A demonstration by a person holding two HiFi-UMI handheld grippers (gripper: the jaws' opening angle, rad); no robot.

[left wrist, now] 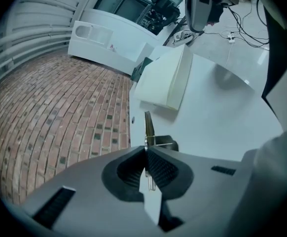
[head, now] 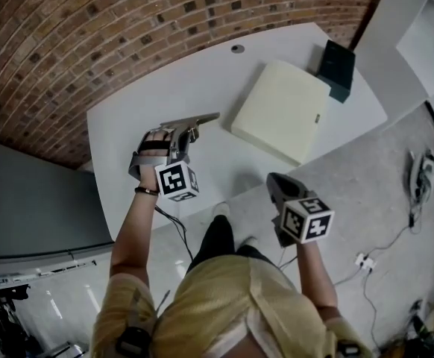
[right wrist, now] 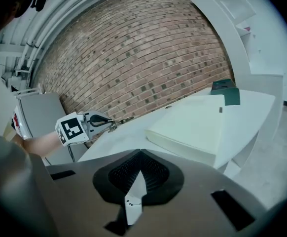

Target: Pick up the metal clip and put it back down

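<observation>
Here my left gripper (left wrist: pixel 146 151) is clamped on the metal clip (left wrist: pixel 149 128). The clip stands out in front of the jaws with its thin edge toward me, and it is in the air over the white table (head: pixel 165 88), near the side by the brick wall. Further on the table lies a flat cream box (head: pixel 280 110), with a dark box (head: pixel 336 69) touching its far corner. My right gripper (right wrist: pixel 139 156) has its jaws together with nothing between them, and it is outside the table's near edge.
</observation>
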